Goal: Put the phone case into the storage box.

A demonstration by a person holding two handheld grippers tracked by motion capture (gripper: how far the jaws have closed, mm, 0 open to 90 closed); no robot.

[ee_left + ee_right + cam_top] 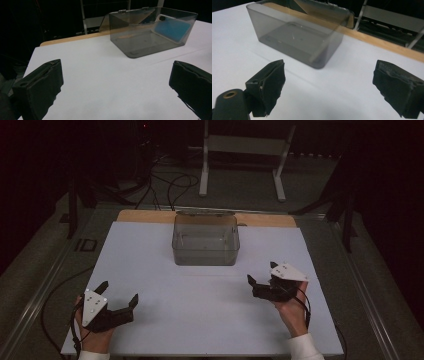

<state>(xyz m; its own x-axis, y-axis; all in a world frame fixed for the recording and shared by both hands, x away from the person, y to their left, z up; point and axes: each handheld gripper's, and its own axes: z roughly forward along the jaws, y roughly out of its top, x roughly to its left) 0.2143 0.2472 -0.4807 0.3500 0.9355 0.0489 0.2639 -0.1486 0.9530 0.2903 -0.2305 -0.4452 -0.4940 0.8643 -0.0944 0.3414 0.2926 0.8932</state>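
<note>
White table (200,320) with a wooden strip along the far edge; dark room behind, white stand legs (204,165) and cables on the floor. Smoky clear box (205,240) sits centred near the far edge, lid tipped back. Blue phone-like slab (170,28) leans inside against one wall. Left gripper (119,296) near front-left corner, jaws spread, empty. Right gripper (262,273) toward the right edge, jaws spread, empty.
</note>
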